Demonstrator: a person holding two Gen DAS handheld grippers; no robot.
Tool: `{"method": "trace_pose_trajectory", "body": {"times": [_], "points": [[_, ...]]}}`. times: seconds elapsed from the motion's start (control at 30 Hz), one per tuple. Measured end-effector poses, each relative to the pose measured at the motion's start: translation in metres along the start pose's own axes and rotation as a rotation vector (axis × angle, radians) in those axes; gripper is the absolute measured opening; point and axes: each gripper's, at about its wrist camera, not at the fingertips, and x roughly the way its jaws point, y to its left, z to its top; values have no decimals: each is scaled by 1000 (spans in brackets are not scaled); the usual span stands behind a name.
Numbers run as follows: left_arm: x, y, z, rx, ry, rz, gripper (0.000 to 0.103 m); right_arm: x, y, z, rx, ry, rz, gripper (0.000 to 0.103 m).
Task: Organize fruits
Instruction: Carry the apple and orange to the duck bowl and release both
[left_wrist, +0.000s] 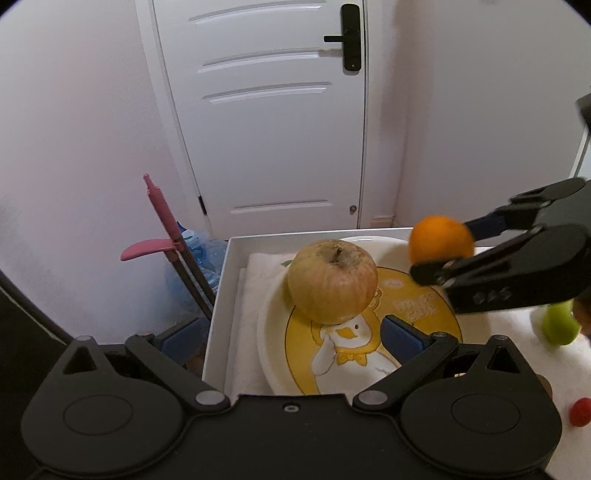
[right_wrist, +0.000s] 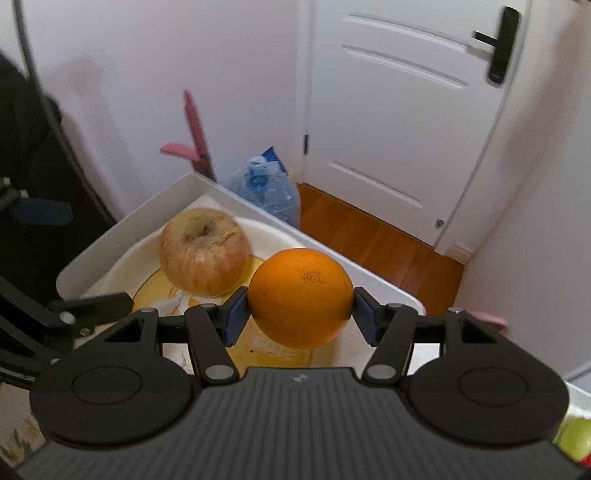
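Room: white door (left_wrist: 273, 110) w/ black handle filling upper centre of left wrist view; pale walls either side, wood floor (right_wrist: 369, 236) showing centre right in right wrist view.
Corner clutter: pink-handled tool (left_wrist: 162, 225) leaning at left centre, big clear water bottle (right_wrist: 269, 192) sitting just beside it on the floor.
Tray: white tray (left_wrist: 221, 280) sitting lower centre, cloth lining it, holding a plate.
Plate: cream plate (left_wrist: 273, 339) w/ yellow duck print lying inside tray.
Apple: yellowish-red apple (left_wrist: 332, 280) resting on plate, stem dimple facing up, centre of frame.
Left gripper: left gripper (left_wrist: 291, 332) hanging spread wide around near part of plate, nothing btwn its blue pads, apple just beyond them, not touching.
Right gripper: right gripper (right_wrist: 301, 314) pinching the orange (right_wrist: 301, 297) on both sides w/ blue pads, holding it above plate's right part, near apple but apart.
Other fruit: green fruit (left_wrist: 559, 325) and sth small and red (left_wrist: 580, 411) lying at right edge, outside plate; too blurred for more.
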Motion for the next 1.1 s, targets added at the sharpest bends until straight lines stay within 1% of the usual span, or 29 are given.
{"method": "trace_pose_trajectory", "body": {"times": [0.13, 0.37, 0.4, 0.43, 0.5, 0.57, 0.83, 1.1], "points": [[-1, 3, -5, -12, 7, -6, 103, 14, 9, -5, -45, 11, 8, 75], [2, 8, -12, -23, 23, -5, 103, 27, 17, -10, -51, 20, -8, 75], [3, 9, -12, -27, 27, -3, 103, 26, 17, -10, -59, 5, -16, 79], [4, 9, -11, -32, 29, -3, 103, 25, 19, -9, -68, -5, -23, 89], [4, 11, -13, -41, 31, -7, 103, 23, 19, -6, -72, -18, -48, 103], [3, 11, -14, -43, 32, -8, 103, 19, 19, -6, -67, -30, -60, 103], [-7, 13, -14, -57, 20, -16, 103, 0, 10, -5, -1, -30, -61, 103], [-34, 9, -10, -65, -23, -6, 103, -54, 6, -6, 78, -84, -62, 103]]}}
